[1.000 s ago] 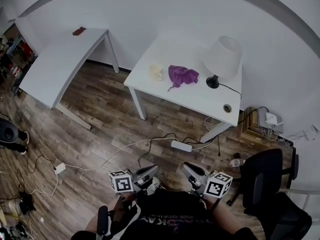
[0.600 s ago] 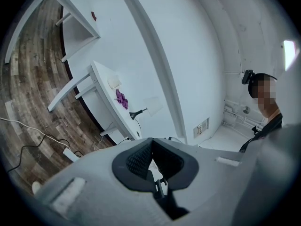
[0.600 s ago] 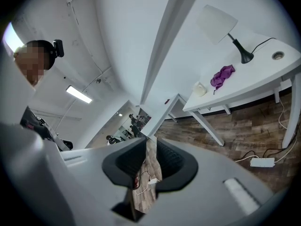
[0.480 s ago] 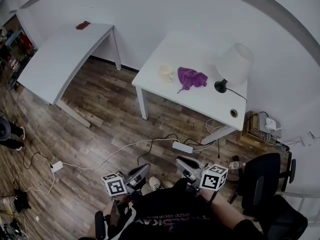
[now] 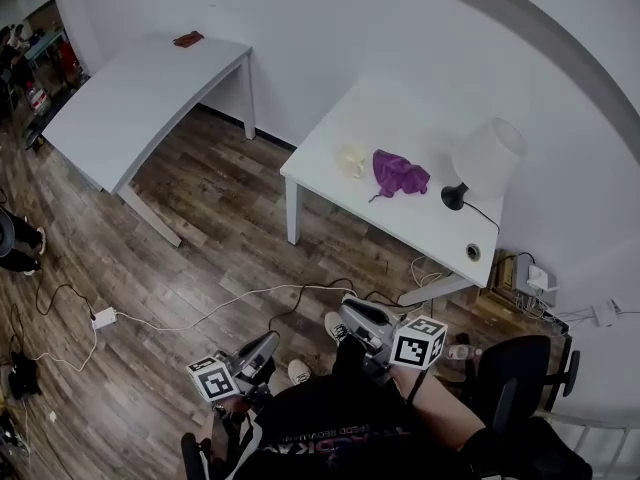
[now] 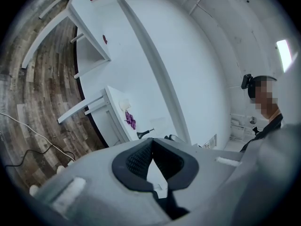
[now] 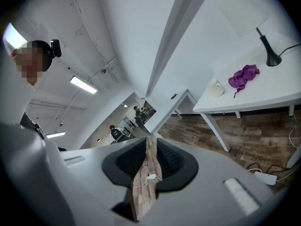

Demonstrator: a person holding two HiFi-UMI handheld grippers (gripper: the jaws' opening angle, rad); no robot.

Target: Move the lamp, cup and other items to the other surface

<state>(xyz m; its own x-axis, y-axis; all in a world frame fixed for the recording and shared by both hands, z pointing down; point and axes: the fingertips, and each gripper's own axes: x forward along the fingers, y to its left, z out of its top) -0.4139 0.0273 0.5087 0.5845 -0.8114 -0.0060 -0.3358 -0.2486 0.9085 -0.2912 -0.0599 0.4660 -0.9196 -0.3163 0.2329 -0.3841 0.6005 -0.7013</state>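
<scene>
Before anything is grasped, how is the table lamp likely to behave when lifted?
The table lamp probably tips easily: a wide shade sits on a thin stem over a small black base. Its cord trails across the white table toward its edge, so it may tug back.

Tables: you see two, the upper-left table (image 5: 130, 98) and the centre-right table (image 5: 400, 118).
Lamp (image 5: 487, 158): one.
Cup (image 5: 351, 160): one.
Purple cloth (image 5: 400, 173): one.
Red object (image 5: 187, 39): one.
Office chair (image 5: 515, 368): one, at your lower right.
</scene>
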